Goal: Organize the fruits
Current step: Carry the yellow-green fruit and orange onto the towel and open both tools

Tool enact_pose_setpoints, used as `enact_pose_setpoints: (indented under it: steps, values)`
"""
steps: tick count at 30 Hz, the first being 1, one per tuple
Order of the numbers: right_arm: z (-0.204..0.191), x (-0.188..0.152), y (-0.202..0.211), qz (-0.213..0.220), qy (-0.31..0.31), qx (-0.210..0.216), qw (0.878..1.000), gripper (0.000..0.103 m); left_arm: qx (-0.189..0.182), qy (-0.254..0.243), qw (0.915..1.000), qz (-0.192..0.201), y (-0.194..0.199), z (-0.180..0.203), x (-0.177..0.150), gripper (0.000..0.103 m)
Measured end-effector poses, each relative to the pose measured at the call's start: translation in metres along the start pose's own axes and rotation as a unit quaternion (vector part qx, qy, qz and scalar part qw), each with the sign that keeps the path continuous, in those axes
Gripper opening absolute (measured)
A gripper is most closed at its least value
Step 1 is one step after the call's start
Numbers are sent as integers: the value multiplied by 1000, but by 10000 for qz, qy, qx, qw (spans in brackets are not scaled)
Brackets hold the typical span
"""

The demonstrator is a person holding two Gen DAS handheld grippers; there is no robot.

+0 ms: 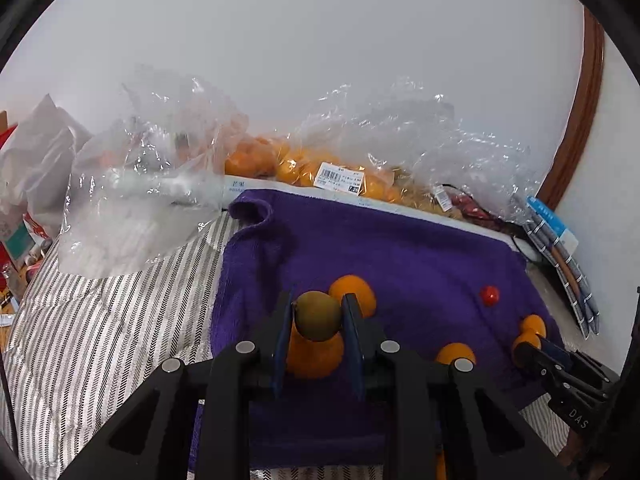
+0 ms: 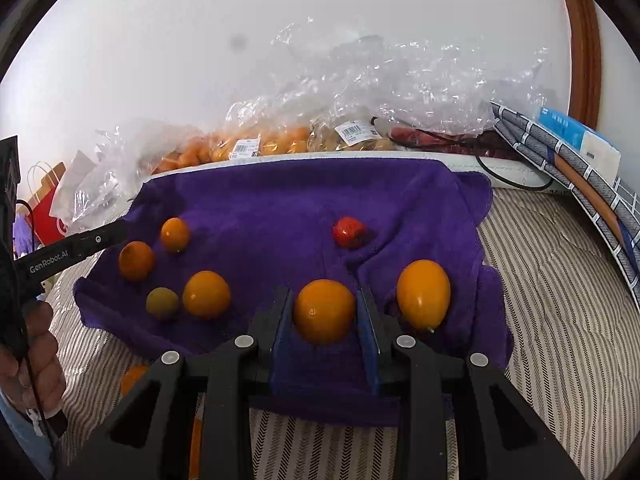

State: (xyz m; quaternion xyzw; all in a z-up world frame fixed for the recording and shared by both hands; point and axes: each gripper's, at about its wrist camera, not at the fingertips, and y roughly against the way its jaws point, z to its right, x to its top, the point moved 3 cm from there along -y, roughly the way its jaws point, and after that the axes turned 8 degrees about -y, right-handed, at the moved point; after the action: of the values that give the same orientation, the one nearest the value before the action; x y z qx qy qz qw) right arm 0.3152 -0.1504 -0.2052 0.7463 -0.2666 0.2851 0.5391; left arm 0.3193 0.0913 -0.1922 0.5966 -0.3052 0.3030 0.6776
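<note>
— What has your left tool got?

— My left gripper point(image 1: 318, 316) is closed on a greenish-brown fruit point(image 1: 318, 316), both blue pads against its sides, over the purple towel point(image 1: 400, 248). An orange fruit point(image 1: 316, 356) sits right under it and another orange point(image 1: 354, 292) just beyond on the right.

— And to the right of that?

— A small red fruit point(image 1: 489, 295) lies alone, far right on the towel. My right gripper point(image 2: 325, 312) is clamped on an orange kumquat point(image 2: 325, 312) at the towel's near edge, with a larger oval orange fruit point(image 2: 424, 294) just beside its right finger.

— Anything at the back?

— Clear plastic bags point(image 1: 340, 172) of orange fruit line the far edge by the wall. The reddish stuff point(image 2: 440, 136) in the rightmost bag may be more fruit; I can't tell through the crinkled plastic.
</note>
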Motion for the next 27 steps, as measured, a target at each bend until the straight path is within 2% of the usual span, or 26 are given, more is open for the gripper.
enact_pose_setpoints:
  steps: [4,11,18,22,25,27]
  values:
    - [-1,-2,-5,-123,29,-114,9999,32,-49,-62,9999,-100,-5,3,-3,24]
    - [-1,-3,-8,-227,34,-241,9994,32,2,-205,9998,-66,-4,6,-3,24]
    - [0,-4,-9,-240,69,-356,9991,33,-103,-398,9992,8,-3,13,-3,24]
    - [1,-1,2,-37,98,-371,9993,51,-194,-488,9986,-57,-7,17,-5,24]
    - [2,1,9,138,123,-381,9991,58,-226,-523,9984,-48,-7,18,-5,24]
    - [2,1,14,195,153,-395,9989,58,-228,-519,9984,-40,-6,18,-5,24]
